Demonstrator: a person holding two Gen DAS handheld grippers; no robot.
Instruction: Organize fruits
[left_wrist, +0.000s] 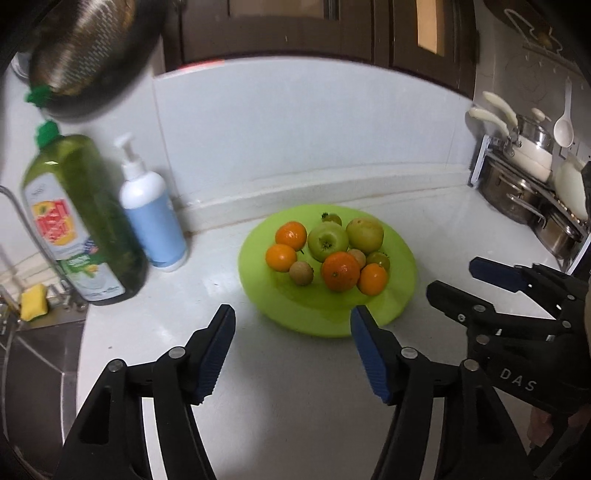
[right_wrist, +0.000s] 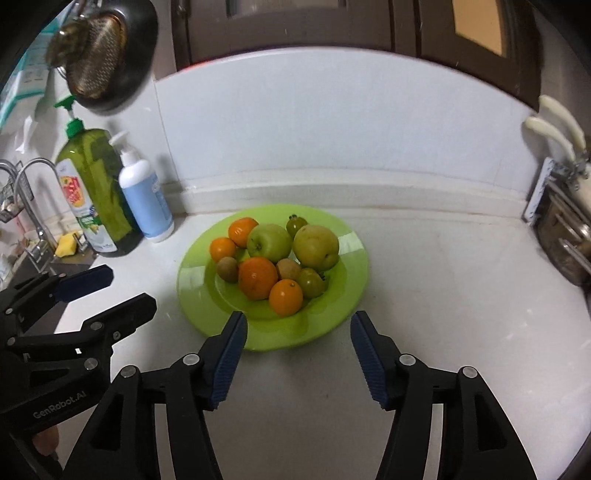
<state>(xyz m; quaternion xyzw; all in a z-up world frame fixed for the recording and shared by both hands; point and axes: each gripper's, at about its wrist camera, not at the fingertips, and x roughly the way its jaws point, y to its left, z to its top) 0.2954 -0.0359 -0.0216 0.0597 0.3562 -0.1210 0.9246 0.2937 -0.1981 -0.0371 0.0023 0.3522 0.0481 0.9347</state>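
Observation:
A lime green plate (left_wrist: 402, 291) (right_wrist: 195, 291) on the white counter holds a pile of fruit: several oranges (left_wrist: 340, 271) (right_wrist: 258, 277), a green apple (left_wrist: 327, 242) (right_wrist: 269, 242), a yellow-green pear-like fruit (left_wrist: 365, 234) (right_wrist: 316, 246), small brown kiwis (left_wrist: 301, 273) (right_wrist: 227, 269) and small green tomatoes (right_wrist: 312, 282). My left gripper (left_wrist: 293, 321) (right_wrist: 107, 291) is open and empty, just in front of the plate's left side. My right gripper (right_wrist: 297, 326) (left_wrist: 452, 277) is open and empty at the plate's near rim.
A green dish soap bottle (left_wrist: 85, 221) (right_wrist: 94, 192) and a white pump bottle (left_wrist: 151, 218) (right_wrist: 146, 195) stand at the left by the sink (left_wrist: 33, 369). Pots on a rack (left_wrist: 528, 184) sit at the right. A strainer (left_wrist: 81, 48) hangs upper left.

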